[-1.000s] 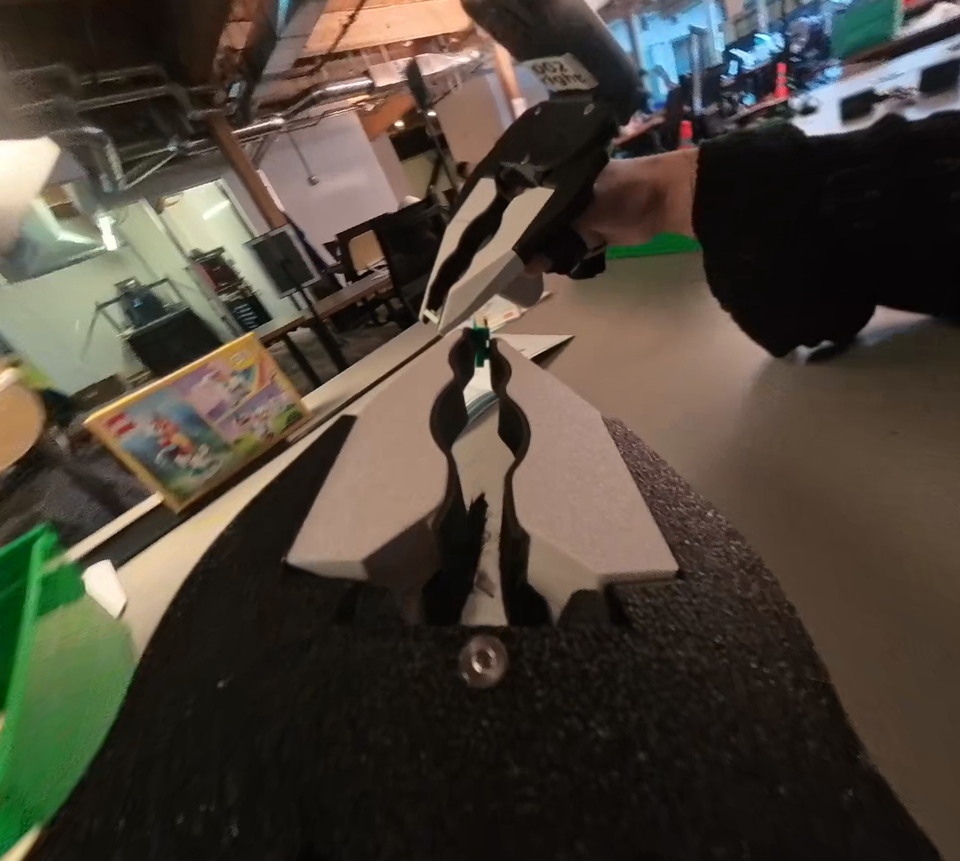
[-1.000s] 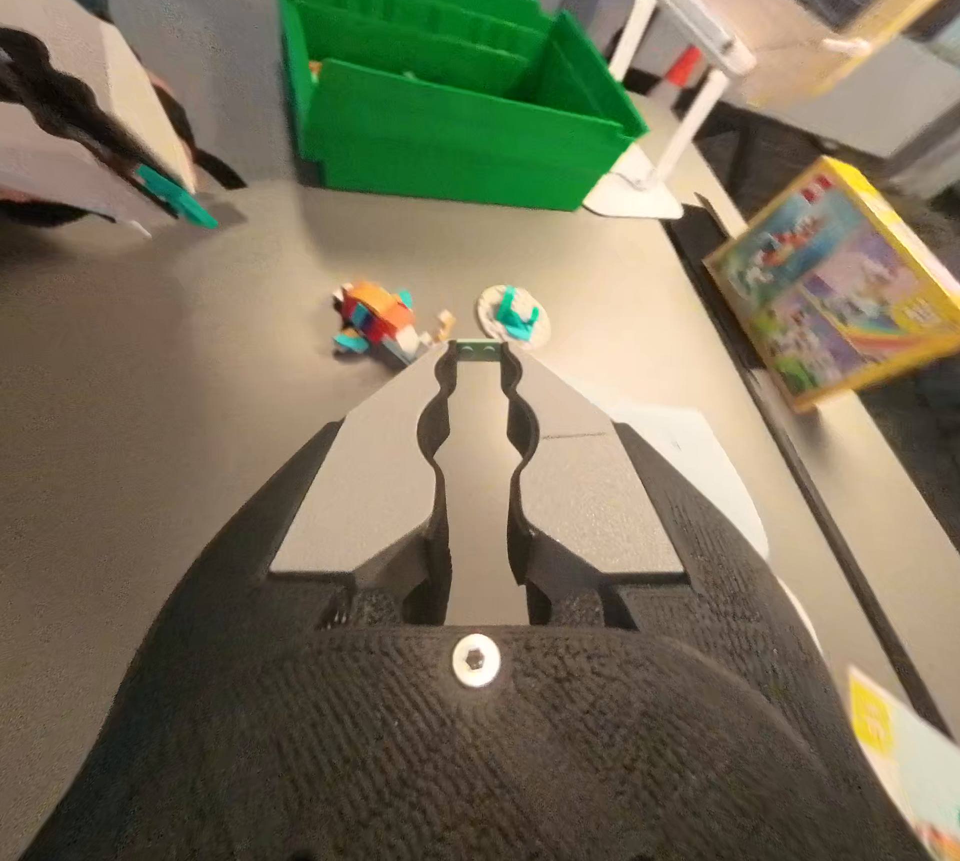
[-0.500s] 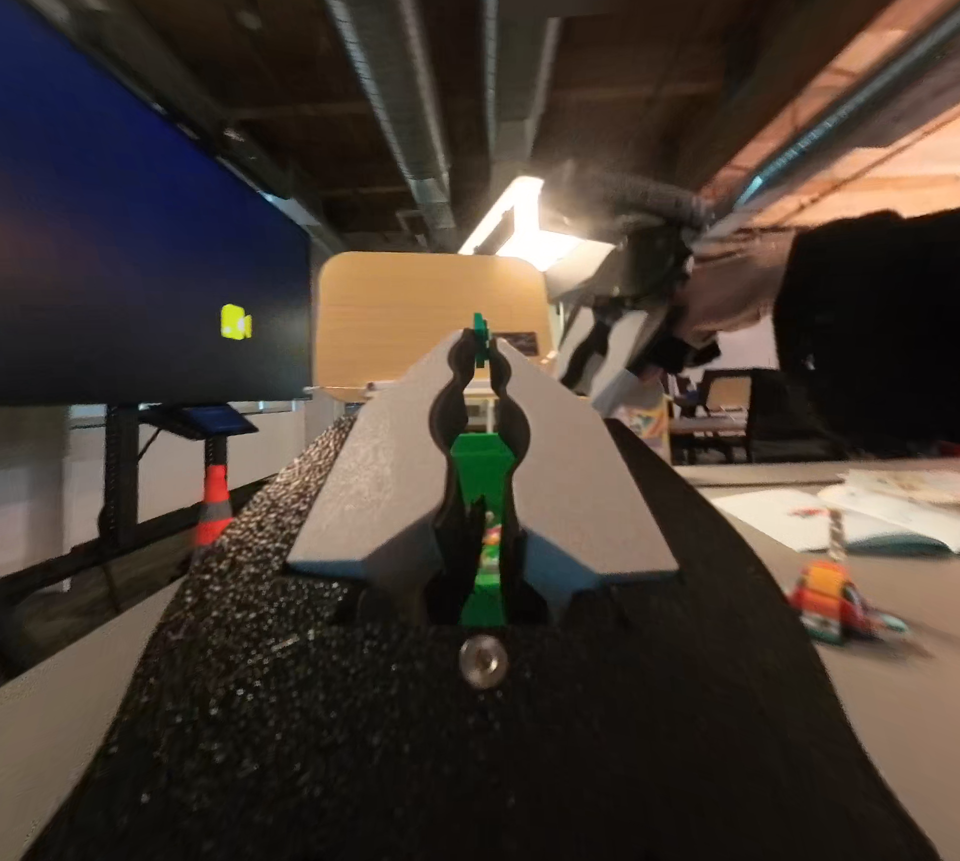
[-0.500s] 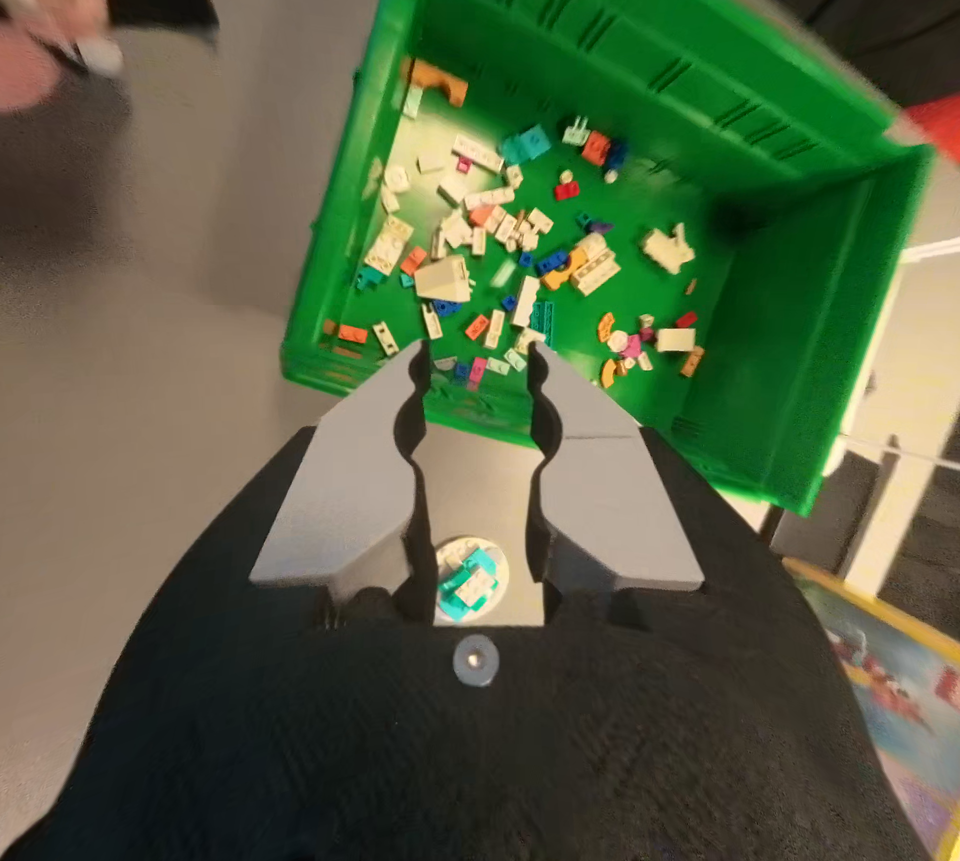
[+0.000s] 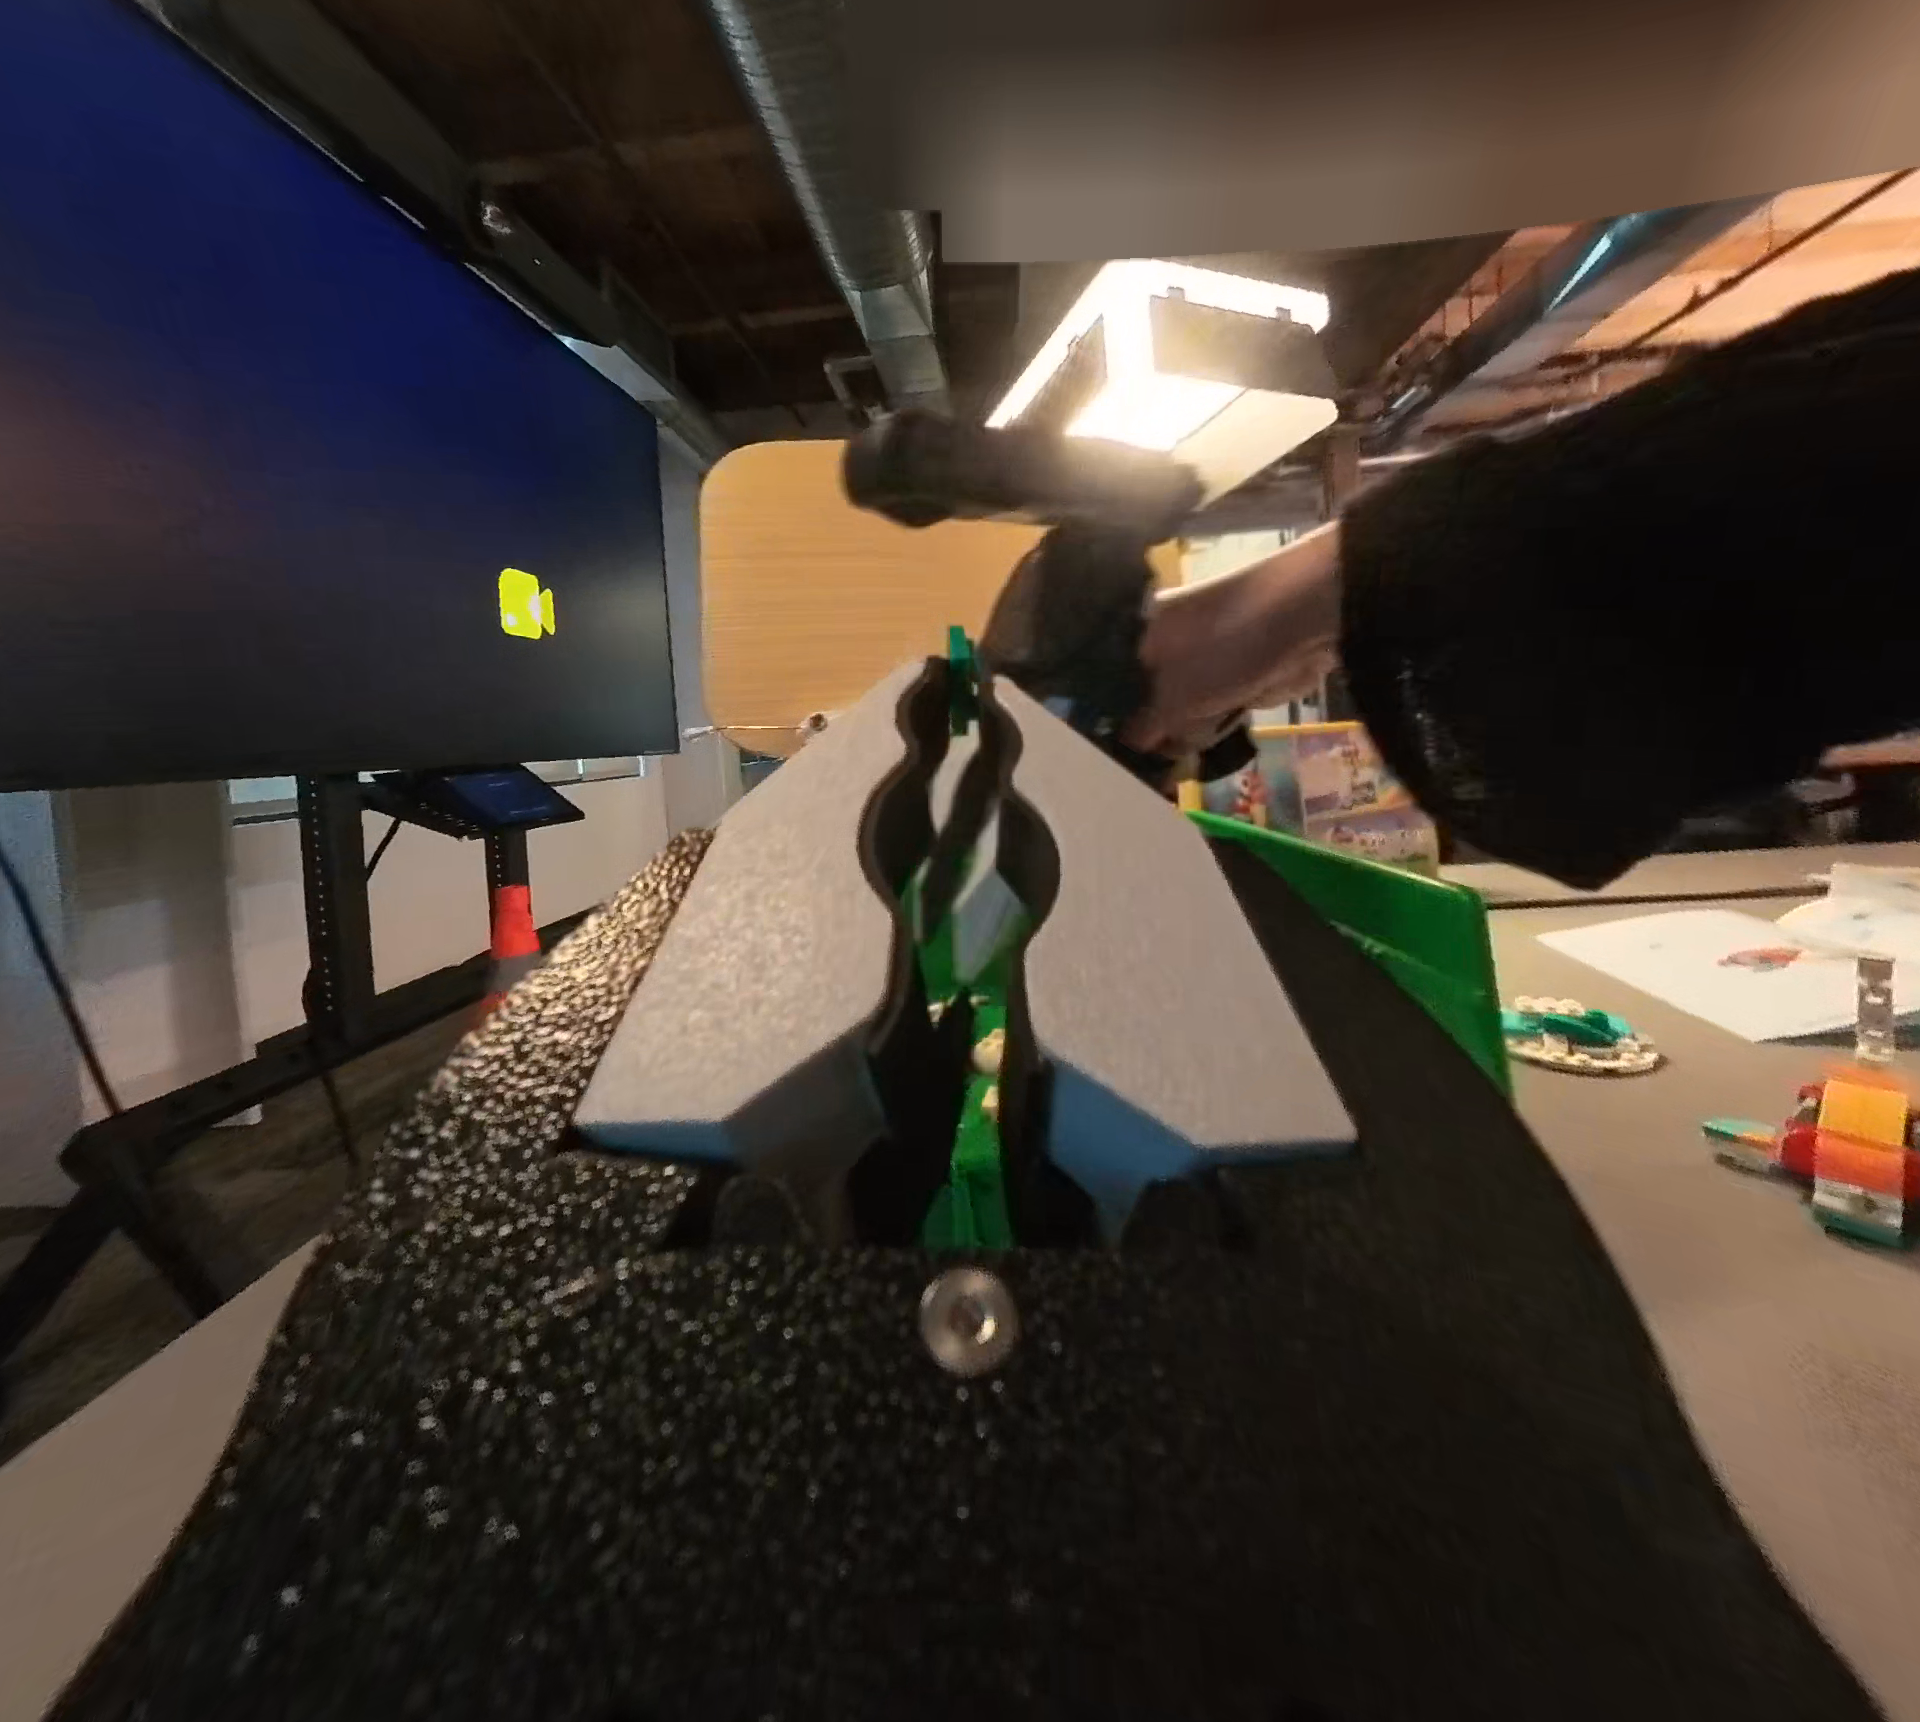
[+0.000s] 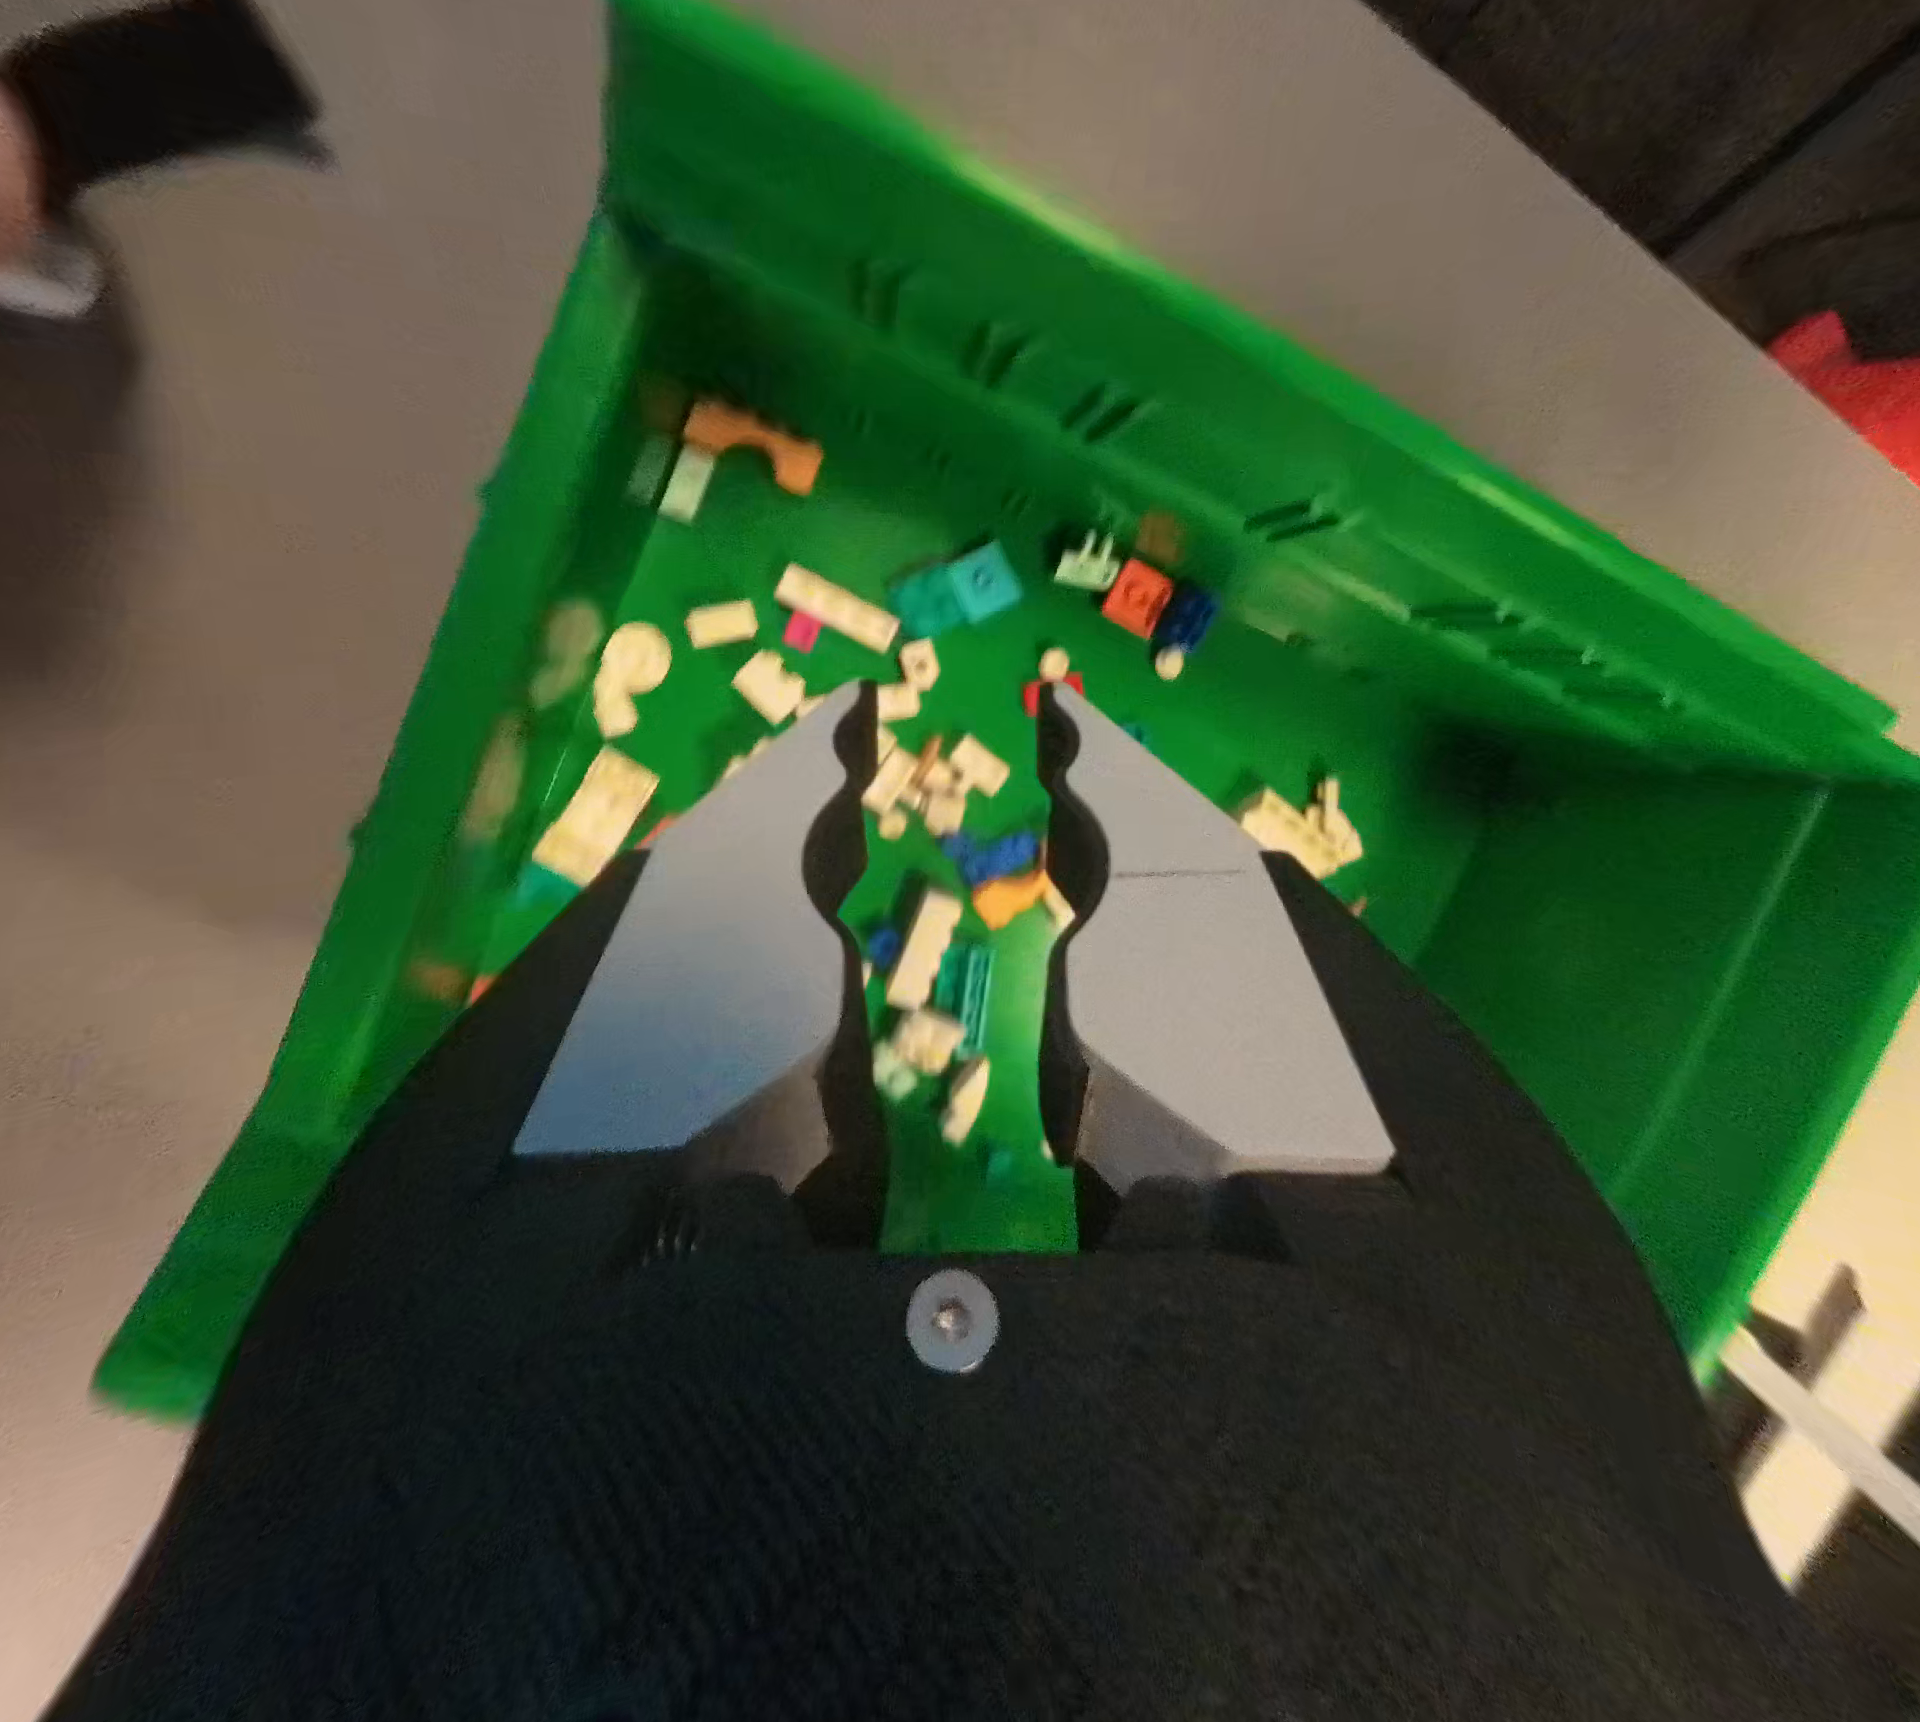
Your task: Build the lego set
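Here, view by view.

Left wrist view
- Left claw point(image 5: 961, 685): clenched on a small teal piece point(image 5: 962, 673) that stands on edge at the very tips and pokes up past them.
- Green bin point(image 5: 1371, 919): on the bench just beyond the claw, low behind the fingers; a strip of its floor with a few pale bricks shows through the gap between the fingers.
- Right claw: its black body point(image 5: 1070, 623) hangs above the bin, gripped by a hand point(image 5: 1216, 664) in a black sleeve point(image 5: 1621, 623); the tips are hidden behind the left fingers.
- Bench point(image 5: 1714, 1360): grey; to the right lie a round white plate with teal parts point(image 5: 1579, 1040), a small orange, red and teal build point(image 5: 1839, 1153), and an open instruction sheet point(image 5: 1745, 966) farther back.
- Set box point(image 5: 1340, 789): colourful, standing beyond the bin.
- Background: a dark blue screen point(image 5: 312, 477) on the left and a lit lamp point(image 5: 1174, 373) overhead.

Right wrist view
- Right claw point(image 6: 956, 706): released, fingers well apart with nothing between them, pointing down into the bin.
- Green bin point(image 6: 1621, 997): below the claw, on the grey bench point(image 6: 260, 737).
- Loose bricks point(image 6: 935, 779): scattered over the bin floor, mostly cream and white, with orange, teal, red and blue ones among them; motion blur softens the detail.
- Upper left corner: a dark blurred shape that I cannot identify.
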`<action>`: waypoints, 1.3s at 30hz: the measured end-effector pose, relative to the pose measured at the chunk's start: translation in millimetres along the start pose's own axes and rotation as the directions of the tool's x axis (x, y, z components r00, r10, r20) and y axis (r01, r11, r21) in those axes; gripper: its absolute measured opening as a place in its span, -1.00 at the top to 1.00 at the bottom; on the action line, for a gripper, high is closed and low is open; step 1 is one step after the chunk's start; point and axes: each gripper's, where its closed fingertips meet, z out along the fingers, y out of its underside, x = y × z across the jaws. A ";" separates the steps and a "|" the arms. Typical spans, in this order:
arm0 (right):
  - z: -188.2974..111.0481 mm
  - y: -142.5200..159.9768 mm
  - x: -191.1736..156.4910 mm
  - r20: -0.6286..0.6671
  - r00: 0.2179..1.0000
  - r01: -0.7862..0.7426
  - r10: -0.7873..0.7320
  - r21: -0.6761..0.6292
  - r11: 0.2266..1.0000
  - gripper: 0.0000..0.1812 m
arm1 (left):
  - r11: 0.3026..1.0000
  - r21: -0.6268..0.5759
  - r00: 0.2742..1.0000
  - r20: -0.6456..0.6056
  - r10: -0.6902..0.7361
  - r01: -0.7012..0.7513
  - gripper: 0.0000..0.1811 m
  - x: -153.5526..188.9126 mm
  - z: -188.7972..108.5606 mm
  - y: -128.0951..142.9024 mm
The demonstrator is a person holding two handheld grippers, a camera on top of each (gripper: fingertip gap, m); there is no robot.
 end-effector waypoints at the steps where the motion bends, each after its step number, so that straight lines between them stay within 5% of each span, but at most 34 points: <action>1: 9.6 -4.9 5.9 0.003 0.999 -0.037 0.037 0.002 0.999 0.68 | 1.000 -0.007 1.000 -0.003 0.011 -0.011 0.98 1.6 0.6 1.0; 6: 45.7 -10.1 22.7 0.024 0.961 -0.276 0.276 0.012 0.961 0.69 | 0.999 -0.023 0.999 -0.009 0.037 -0.037 0.98 5.4 1.7 3.3; 15: 76.1 1.2 25.8 -0.053 0.972 -0.232 0.230 -0.049 0.971 0.82 | 0.998 -0.030 0.999 -0.017 0.050 -0.050 0.99 8.4 1.6 4.1; 20: 71.9 -0.1 22.8 -0.073 0.987 -0.146 0.142 -0.054 0.988 1.00 | 0.996 -0.050 0.997 -0.019 0.075 -0.075 0.98 9.6 3.1 7.6; 25: 26.9 -3.8 17.3 -0.101 0.995 -0.002 0.004 0.021 1.000 1.00 | 0.995 -0.053 0.997 -0.029 0.077 -0.079 0.98 12.7 3.6 8.2; 32: 25.6 13.6 7.8 -0.038 0.992 -0.120 0.119 -0.018 0.993 1.00 | 0.992 -0.058 0.993 -0.030 0.114 -0.116 0.98 17.4 3.3 8.2; 35: 38.9 12.0 6.6 0.021 0.961 -0.274 0.275 -0.033 0.961 0.82 | 0.989 -0.068 0.991 -0.031 0.127 -0.129 0.98 18.0 3.8 9.9; 39: 54.0 14.2 17.6 0.010 0.967 -0.255 0.256 -0.051 0.966 0.75 | 0.986 -0.078 0.989 -0.039 0.142 -0.145 0.98 20.0 4.1 11.5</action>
